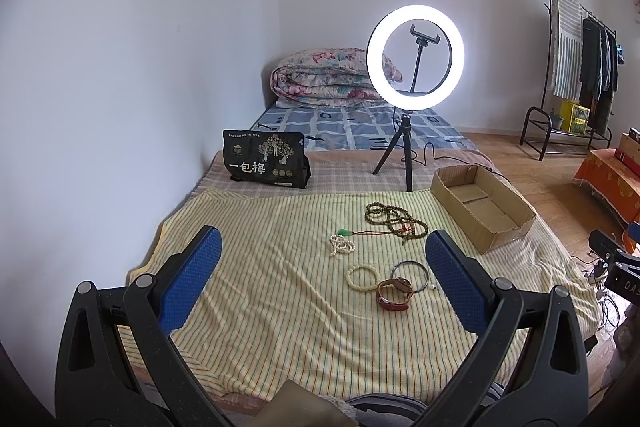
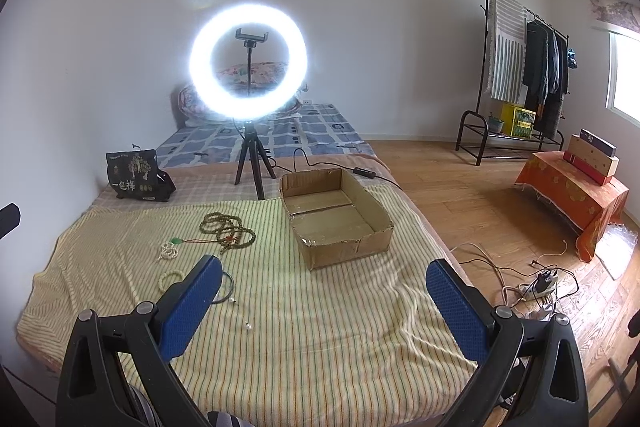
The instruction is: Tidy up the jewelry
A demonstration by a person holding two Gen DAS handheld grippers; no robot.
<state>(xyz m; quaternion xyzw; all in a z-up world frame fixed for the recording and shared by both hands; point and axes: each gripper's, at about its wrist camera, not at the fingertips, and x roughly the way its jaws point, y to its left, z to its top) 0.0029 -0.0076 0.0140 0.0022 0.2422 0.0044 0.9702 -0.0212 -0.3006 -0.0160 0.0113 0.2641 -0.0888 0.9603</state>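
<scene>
While hand-held grippers gape, jewelry (image 1: 376, 251) lies loose.

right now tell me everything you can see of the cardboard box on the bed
The cardboard box is a shallow, open-topped rectangular tray of brown corrugated card with rough, torn edges. Its floor is two flaps meeting at a seam, and nothing lies inside. It sits flat on the striped blanket, angled, right of the jewelry, with neither gripper touching it.
</scene>
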